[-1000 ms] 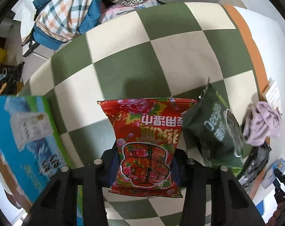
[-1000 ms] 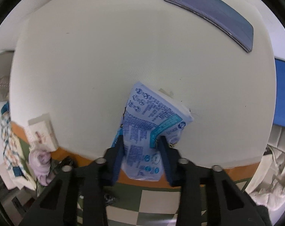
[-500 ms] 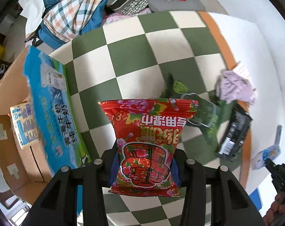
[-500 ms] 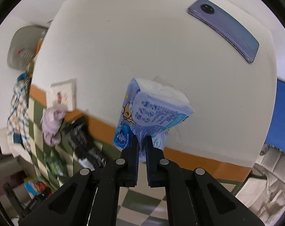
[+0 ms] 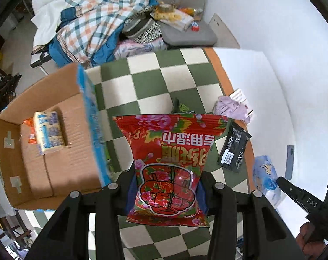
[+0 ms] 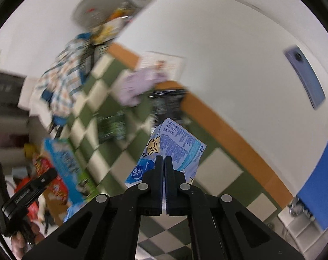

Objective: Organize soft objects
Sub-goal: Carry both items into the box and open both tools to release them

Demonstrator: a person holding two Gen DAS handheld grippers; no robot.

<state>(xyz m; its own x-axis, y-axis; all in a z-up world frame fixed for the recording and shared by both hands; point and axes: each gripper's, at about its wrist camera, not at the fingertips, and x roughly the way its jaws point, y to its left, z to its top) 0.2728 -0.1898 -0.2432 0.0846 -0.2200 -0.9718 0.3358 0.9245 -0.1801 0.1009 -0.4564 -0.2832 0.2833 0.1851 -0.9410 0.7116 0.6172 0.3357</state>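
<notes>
My left gripper (image 5: pixel 166 186) is shut on a red flowered snack bag (image 5: pixel 170 158) and holds it above the checkered cloth, just right of an open cardboard box (image 5: pixel 47 151). The box holds a pale yellow-blue pack (image 5: pixel 48 132) and an orange item. My right gripper (image 6: pixel 163 162) is shut on a blue-white tissue pack (image 6: pixel 174 149), lifted off the white table; that pack also shows in the left wrist view (image 5: pixel 264 177). A black snack packet (image 5: pixel 233 149), a lilac cloth (image 5: pixel 231 108) and a green bag (image 5: pixel 181 108) lie on the cloth.
A white table (image 5: pixel 270 99) lies to the right with a phone (image 6: pixel 304 75) and a small white box (image 5: pixel 239 96) on it. A pile of checked clothes (image 5: pixel 94 30) and a grey chair (image 5: pixel 185 21) with clutter stand beyond the table's far end.
My left gripper has risen with the red bag, and the open box has come into view at left. My right gripper has lifted the tissue pack off the white table and swung left.
</notes>
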